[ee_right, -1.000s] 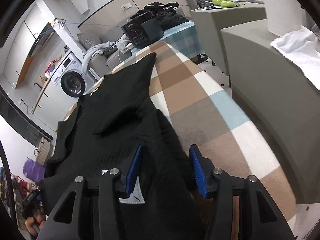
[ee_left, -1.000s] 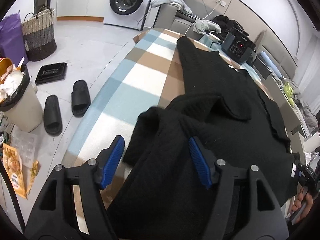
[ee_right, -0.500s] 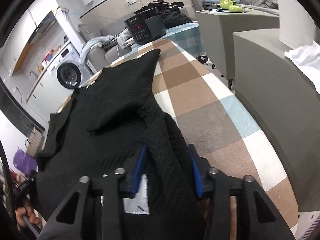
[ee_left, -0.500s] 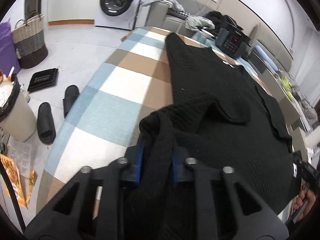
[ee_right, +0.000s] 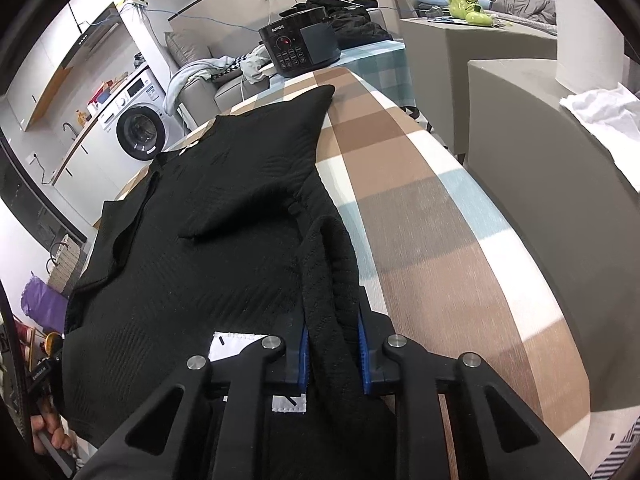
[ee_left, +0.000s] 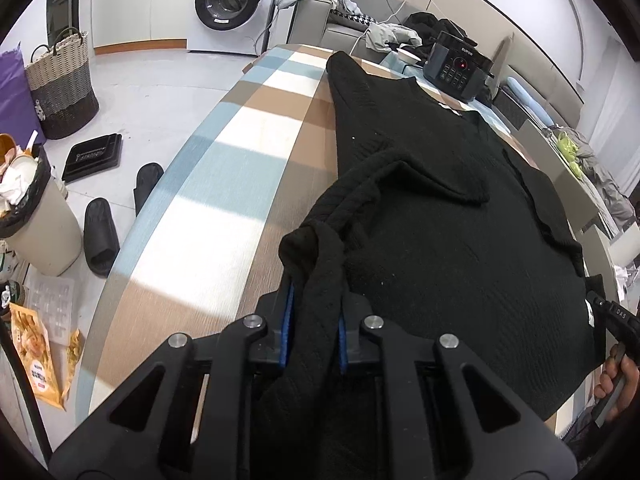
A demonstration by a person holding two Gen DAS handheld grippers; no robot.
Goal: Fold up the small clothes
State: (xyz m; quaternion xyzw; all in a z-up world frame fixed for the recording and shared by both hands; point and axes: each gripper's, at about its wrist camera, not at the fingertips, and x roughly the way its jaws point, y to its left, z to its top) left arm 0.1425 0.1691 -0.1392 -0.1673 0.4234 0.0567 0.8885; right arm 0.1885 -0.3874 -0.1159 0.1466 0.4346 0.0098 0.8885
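Observation:
A black knit sweater (ee_left: 440, 216) lies spread over a checked table (ee_left: 224, 200), one sleeve folded across its body. My left gripper (ee_left: 314, 320) pinches a bunched edge of the sweater at its near left corner, its jaws still closing on the cloth. In the right wrist view the same sweater (ee_right: 224, 216) fills the left half, a white label (ee_right: 232, 346) showing near my fingers. My right gripper (ee_right: 332, 348) is closing on the sweater's near right edge, blue pads (ee_right: 362, 348) pressing the knit from both sides.
A black cooker (ee_left: 456, 68) stands at the table's far end. On the floor left of the table are slippers (ee_left: 100, 236), a bin (ee_left: 36, 216), a woven basket (ee_left: 64, 96) and a washing machine (ee_left: 228, 4). Grey cabinets (ee_right: 540, 168) stand close on the right side.
Both grippers have closed from wide open onto the sweater's near edge. The left one also slid in under the bunched cloth, which now rises between its pads.

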